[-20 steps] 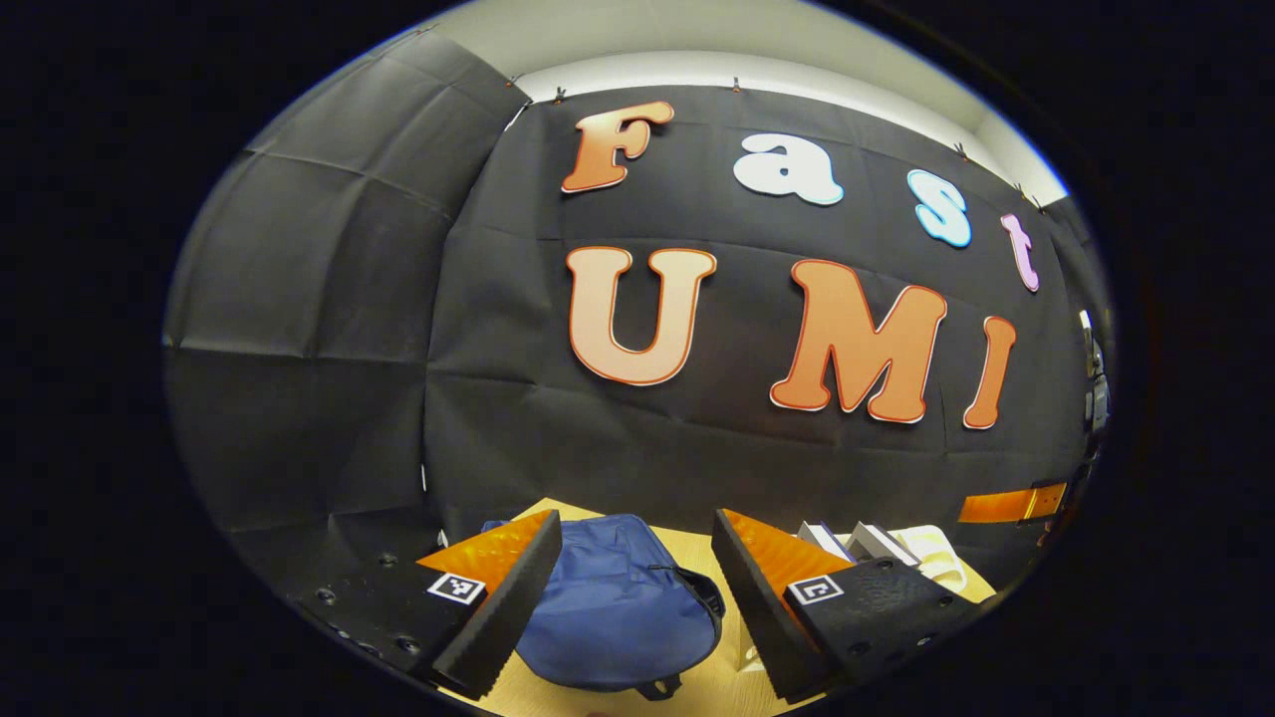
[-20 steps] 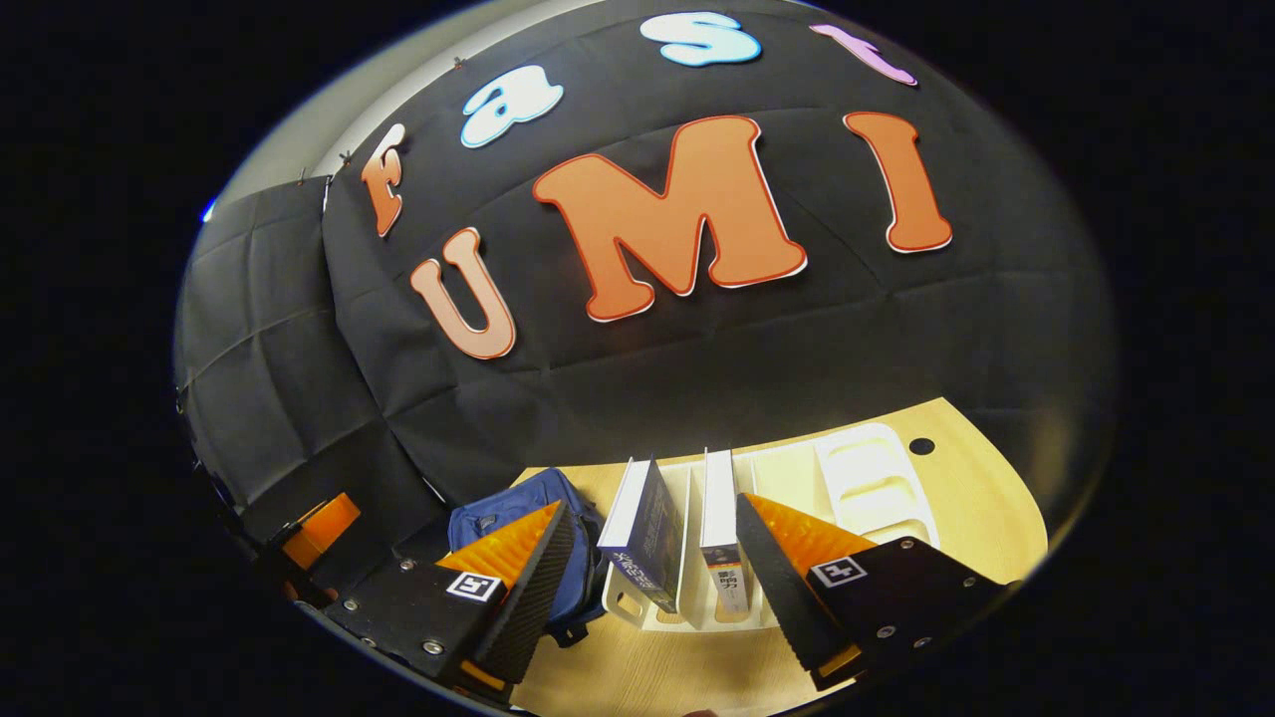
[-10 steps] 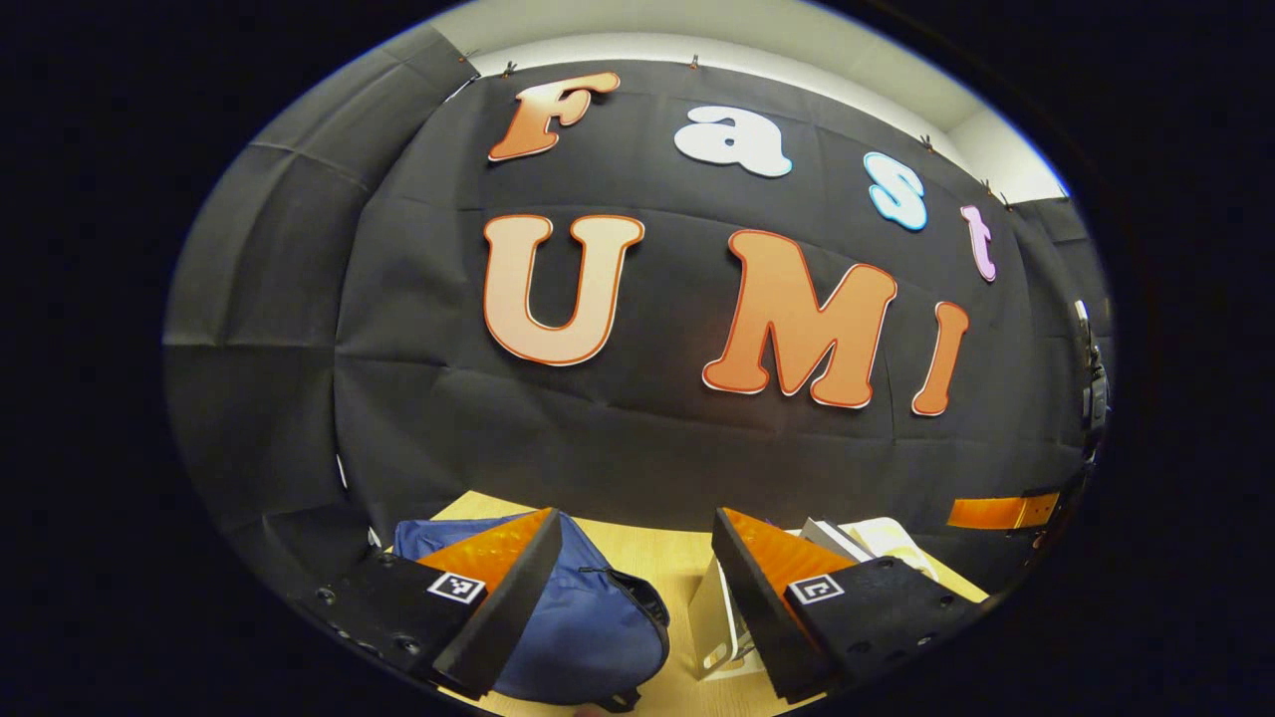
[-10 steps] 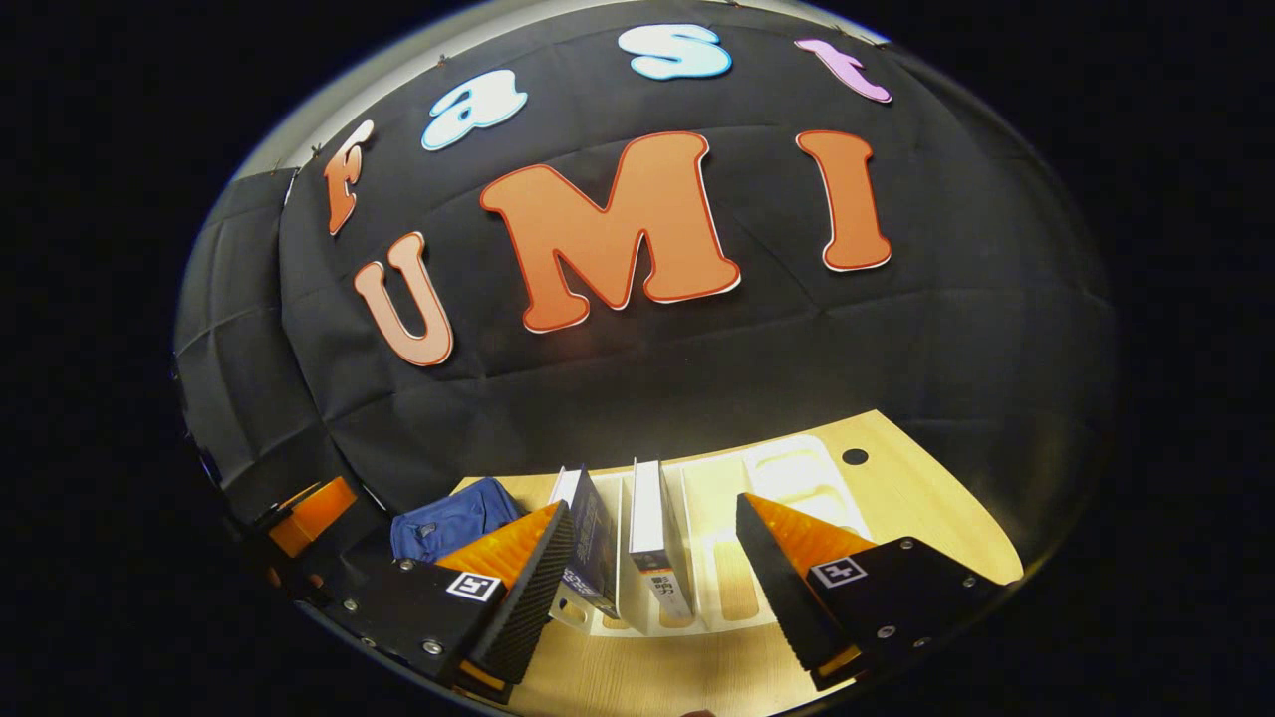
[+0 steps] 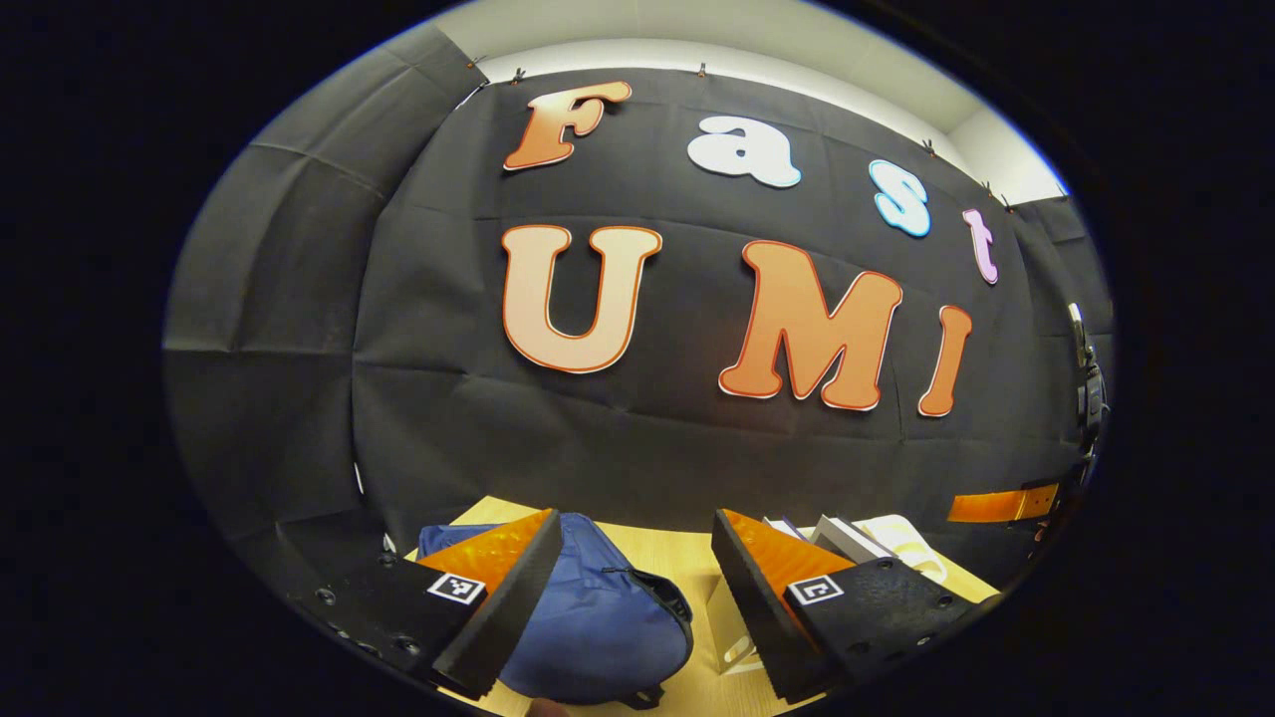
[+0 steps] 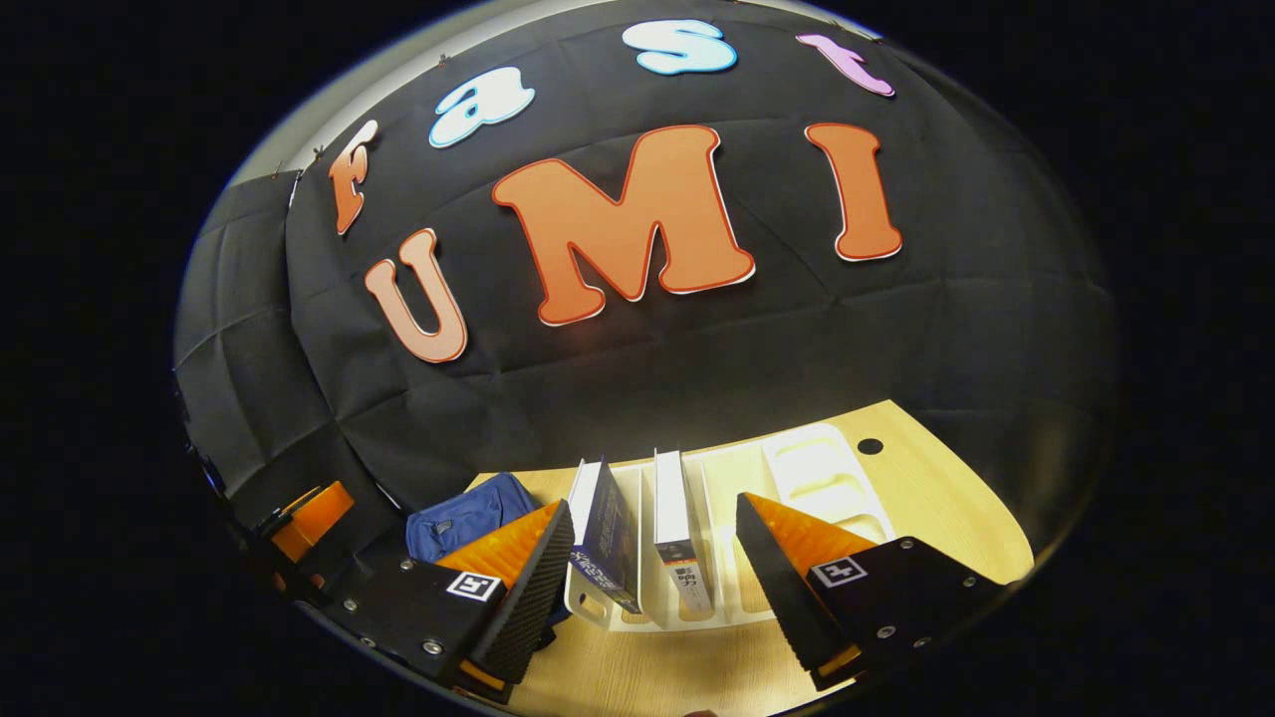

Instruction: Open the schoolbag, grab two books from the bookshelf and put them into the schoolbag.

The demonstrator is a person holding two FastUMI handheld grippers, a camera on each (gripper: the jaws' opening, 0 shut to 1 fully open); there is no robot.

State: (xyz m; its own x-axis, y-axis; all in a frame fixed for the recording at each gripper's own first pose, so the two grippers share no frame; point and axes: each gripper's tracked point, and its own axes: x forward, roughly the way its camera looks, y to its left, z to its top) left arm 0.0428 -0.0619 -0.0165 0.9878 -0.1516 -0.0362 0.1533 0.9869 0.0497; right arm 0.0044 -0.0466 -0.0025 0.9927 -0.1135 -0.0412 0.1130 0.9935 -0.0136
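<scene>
A blue schoolbag [image 5: 598,622] lies on the wooden table, zipped, just beyond my left gripper [image 5: 628,617], which is open and empty above it. In the right gripper view the schoolbag [image 6: 463,513] sits left of a white bookshelf rack [image 6: 827,473]. Two books stand upright in the rack: a dark blue book [image 6: 606,538] and a white book [image 6: 677,533]. My right gripper [image 6: 652,588] is open and empty, hovering in front of these books. The books [image 5: 837,536] and the rack [image 5: 901,538] peek past the right finger in the left gripper view.
The wooden table [image 6: 936,498] has a small round hole [image 6: 870,446] behind the rack. The black cloth wall rises close behind the table. The other gripper [image 6: 309,518] shows at the far left of the right gripper view.
Both views swung sideways over the last second and then drifted back a little. Both grippers stayed open. The bag and books have not moved.
</scene>
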